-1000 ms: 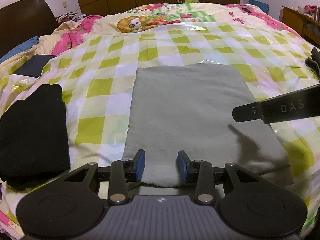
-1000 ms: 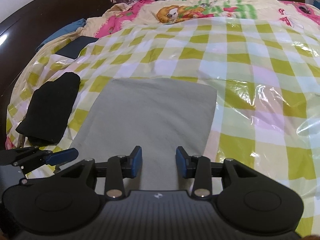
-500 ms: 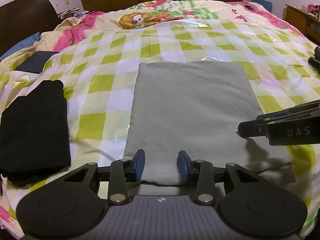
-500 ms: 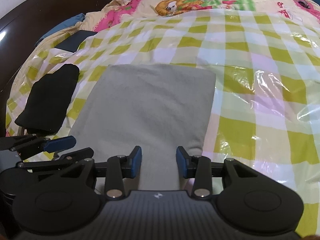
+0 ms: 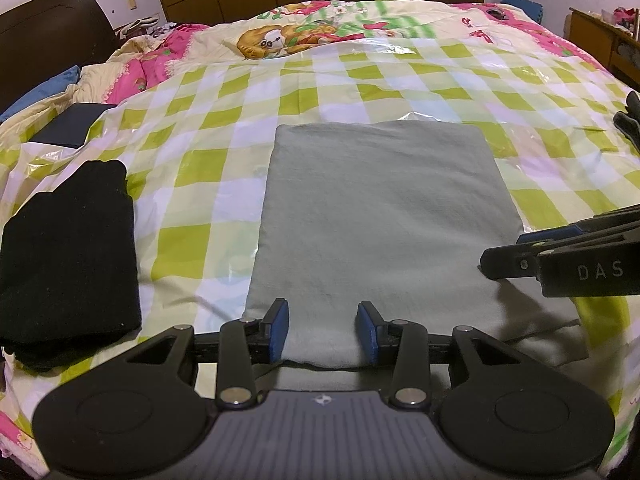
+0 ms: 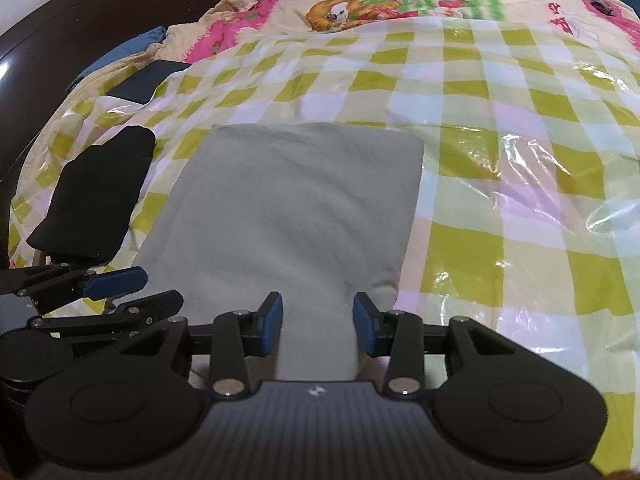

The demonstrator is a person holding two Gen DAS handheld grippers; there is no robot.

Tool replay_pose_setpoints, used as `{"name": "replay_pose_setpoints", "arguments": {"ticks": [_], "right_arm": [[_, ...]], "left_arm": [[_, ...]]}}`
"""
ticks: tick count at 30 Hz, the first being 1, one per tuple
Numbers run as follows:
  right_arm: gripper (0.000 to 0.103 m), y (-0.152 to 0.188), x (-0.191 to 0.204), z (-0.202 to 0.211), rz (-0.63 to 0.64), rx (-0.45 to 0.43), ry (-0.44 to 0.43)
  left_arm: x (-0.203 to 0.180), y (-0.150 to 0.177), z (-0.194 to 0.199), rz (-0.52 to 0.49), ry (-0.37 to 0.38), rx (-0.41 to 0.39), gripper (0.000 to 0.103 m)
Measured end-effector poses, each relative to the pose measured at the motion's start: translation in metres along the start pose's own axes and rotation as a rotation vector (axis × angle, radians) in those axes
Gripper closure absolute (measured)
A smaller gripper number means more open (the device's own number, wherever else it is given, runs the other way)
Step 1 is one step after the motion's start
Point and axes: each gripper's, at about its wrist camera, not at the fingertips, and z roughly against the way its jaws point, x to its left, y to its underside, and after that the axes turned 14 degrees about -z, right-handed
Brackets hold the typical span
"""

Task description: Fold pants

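The grey pants [image 5: 380, 208] lie folded into a flat rectangle on the checked plastic sheet [image 5: 360, 80] that covers the bed. My left gripper [image 5: 322, 332] is at their near edge, its blue pads apart with flat cloth between them and no pinch. In the right wrist view the same pants [image 6: 296, 208] run down to my right gripper [image 6: 318, 326], open at their near right corner, a strip of cloth between its pads. Each gripper shows in the other's view: the right gripper [image 5: 502, 251] over the pants' right side, the left gripper [image 6: 162, 287] at the left.
A folded black garment [image 5: 68, 256] lies left of the pants near the bed's edge. A dark blue flat thing [image 5: 68, 124] sits further back on the left, below the dark headboard [image 5: 48, 40]. A black object [image 5: 628, 120] lies at the right edge, and a wooden cabinet [image 5: 592, 36] stands beyond it.
My right gripper has drawn back toward the pants' near right corner and sunk lower over the cloth. The left gripper has stayed at the near edge.
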Motion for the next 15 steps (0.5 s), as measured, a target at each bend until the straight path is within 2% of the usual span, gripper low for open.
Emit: {"name": "replay_pose_setpoints", "arguments": {"ticks": [15], "right_arm": [[0.062, 0.0025, -0.0027, 0.0005, -0.003, -0.006, 0.003]], "left_arm": [[-0.0039, 0.0004, -0.002, -0.009, -0.001, 0.004, 0.051]]}}
